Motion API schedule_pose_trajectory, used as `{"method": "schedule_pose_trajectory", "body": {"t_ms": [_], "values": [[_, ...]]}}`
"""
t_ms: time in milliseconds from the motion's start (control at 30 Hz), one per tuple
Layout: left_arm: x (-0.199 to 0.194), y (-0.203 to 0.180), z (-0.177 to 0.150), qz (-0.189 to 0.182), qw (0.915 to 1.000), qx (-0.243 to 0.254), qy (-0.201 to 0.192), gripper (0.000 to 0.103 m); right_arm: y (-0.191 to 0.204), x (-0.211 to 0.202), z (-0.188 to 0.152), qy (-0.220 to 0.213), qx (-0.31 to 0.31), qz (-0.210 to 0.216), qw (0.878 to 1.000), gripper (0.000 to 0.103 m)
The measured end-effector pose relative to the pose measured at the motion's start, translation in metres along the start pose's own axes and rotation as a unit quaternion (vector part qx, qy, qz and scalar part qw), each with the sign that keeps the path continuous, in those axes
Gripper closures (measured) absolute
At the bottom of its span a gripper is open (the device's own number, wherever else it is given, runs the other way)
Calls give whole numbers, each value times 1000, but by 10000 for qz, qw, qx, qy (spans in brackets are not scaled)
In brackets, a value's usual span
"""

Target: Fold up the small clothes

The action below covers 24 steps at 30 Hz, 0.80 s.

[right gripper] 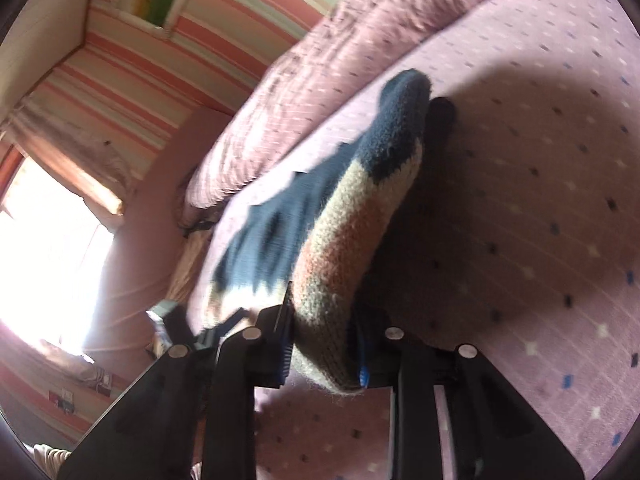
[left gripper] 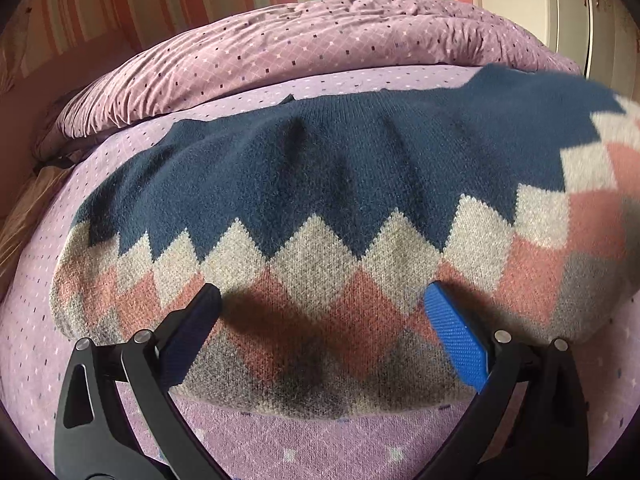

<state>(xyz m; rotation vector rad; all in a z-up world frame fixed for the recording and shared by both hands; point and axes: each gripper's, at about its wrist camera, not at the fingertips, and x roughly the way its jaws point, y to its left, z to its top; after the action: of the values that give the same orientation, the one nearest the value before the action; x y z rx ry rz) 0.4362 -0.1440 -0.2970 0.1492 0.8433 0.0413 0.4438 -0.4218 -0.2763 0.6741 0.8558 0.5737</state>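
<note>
A knitted sweater [left gripper: 320,184], dark blue above a zigzag with grey, cream and salmon diamonds below, lies spread on the bed. My left gripper [left gripper: 324,292] hovers over its patterned near part, open, its blue-padded fingers [left gripper: 456,340] wide apart with nothing pinched between them. In the right wrist view my right gripper [right gripper: 322,332] is shut on a bunched edge of the sweater [right gripper: 340,232]. The cloth rises off the sheet from that grip and casts a shadow. The right side of the sweater is blurred in the left wrist view.
The bed has a lilac dotted sheet [left gripper: 280,432]. A rumpled pink-purple duvet [left gripper: 320,44] is piled along its far side. Behind stand a striped wall and a pale wardrobe door [left gripper: 580,20]. A bright window [right gripper: 48,240] lies to the left.
</note>
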Motion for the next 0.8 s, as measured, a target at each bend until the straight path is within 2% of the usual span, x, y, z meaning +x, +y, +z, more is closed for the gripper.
{"method": "schedule_pose_trajectory", "body": {"t_ms": [100, 200, 433, 600, 800], "values": [[-4, 13, 1, -70, 9997, -239, 26, 3, 19, -1, 4, -90, -219, 235, 9994, 79], [-16, 38, 2, -33, 9986, -522, -124, 3, 42, -2, 9, -171, -452, 484, 9977, 79], [-43, 128, 12, 106, 9930, -1074, -473, 3, 107, 24, 15, -146, -1022, 853, 9910, 79], [-61, 198, 16, 176, 9861, -1514, -664, 3, 166, 66, 7, 80, -1430, 1005, 9846, 80], [-76, 275, 7, 358, 9786, -1859, -808, 3, 217, 150, -1, 476, -1528, 962, 9824, 80]]}}
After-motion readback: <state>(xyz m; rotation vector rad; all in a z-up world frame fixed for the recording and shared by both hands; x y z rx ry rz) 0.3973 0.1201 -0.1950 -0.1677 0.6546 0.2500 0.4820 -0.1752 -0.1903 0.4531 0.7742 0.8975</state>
